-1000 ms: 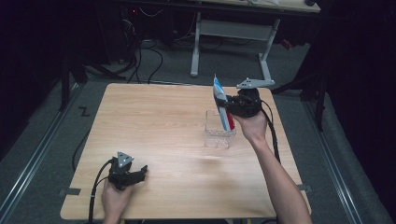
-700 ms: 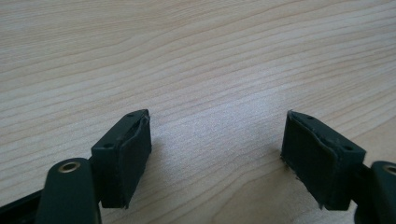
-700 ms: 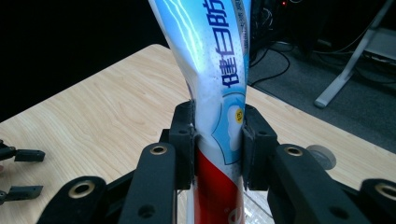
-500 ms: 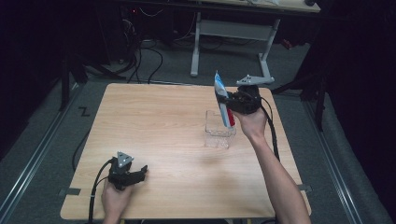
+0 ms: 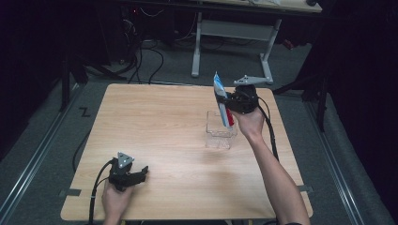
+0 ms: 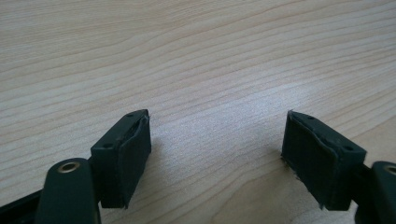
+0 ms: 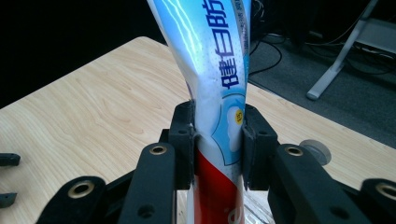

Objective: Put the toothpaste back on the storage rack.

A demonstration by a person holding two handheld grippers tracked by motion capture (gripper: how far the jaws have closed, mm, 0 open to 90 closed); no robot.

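Both tongs busy: right tongs (image 7: pixel 217 140) pinch toothpaste tube (image 7: pixel 210 70), prob. over clear box (image 5: pixel 220 133).

We see a light wooden table (image 5: pixel 169 126) filling the middle of the high view, its grain running left to right. A clear plastic container (image 5: pixel 220 132) stands on it right of centre. At the lower left, the left gripper (image 5: pixel 126 174) rests on the board.
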